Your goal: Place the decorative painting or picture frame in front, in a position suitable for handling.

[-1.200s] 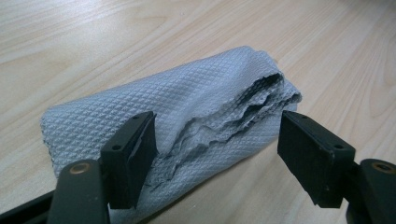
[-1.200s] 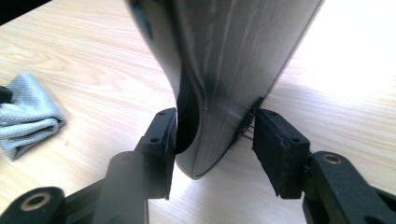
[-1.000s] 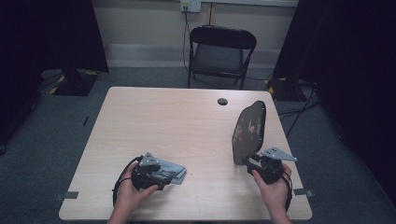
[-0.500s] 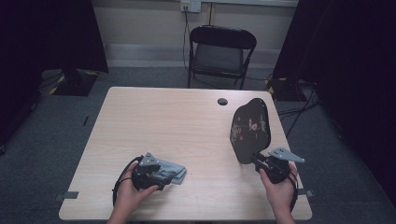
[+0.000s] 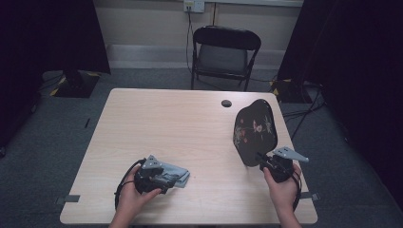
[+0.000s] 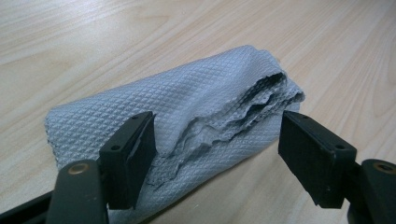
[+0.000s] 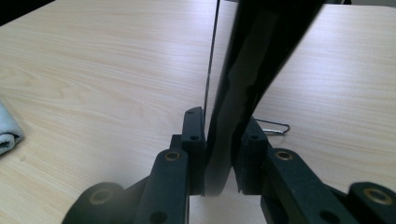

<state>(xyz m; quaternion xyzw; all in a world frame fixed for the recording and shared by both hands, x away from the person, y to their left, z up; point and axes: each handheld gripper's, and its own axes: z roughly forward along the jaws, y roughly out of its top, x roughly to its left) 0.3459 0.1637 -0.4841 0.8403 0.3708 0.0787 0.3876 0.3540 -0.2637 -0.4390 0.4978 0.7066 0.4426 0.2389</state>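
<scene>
A black lacquered plate (image 5: 255, 130) with a painted flower pattern stands on edge at the table's right side. My right gripper (image 5: 260, 157) is shut on its lower rim. In the right gripper view the plate (image 7: 252, 70) rises between both pads of the right gripper (image 7: 219, 140), whose jaws have just been closing on it. A folded grey cloth (image 5: 181, 172) lies near the front left. My left gripper (image 5: 172, 178) rests there, open. In the left gripper view the cloth (image 6: 196, 102) lies between the jaws of the left gripper (image 6: 217, 140), with a gap at the right pad.
The light wooden table (image 5: 166, 123) has a round cable hole (image 5: 226, 103) near its far edge. A black folding chair (image 5: 223, 52) stands behind it. A thin wire clip (image 7: 274, 126) lies on the table behind the plate. The cloth's end (image 7: 7, 128) lies at far left.
The plate has turned from nearly edge-on so that more of its painted face shows, and the right hand has shifted slightly right. The left hand and cloth have stayed put.
</scene>
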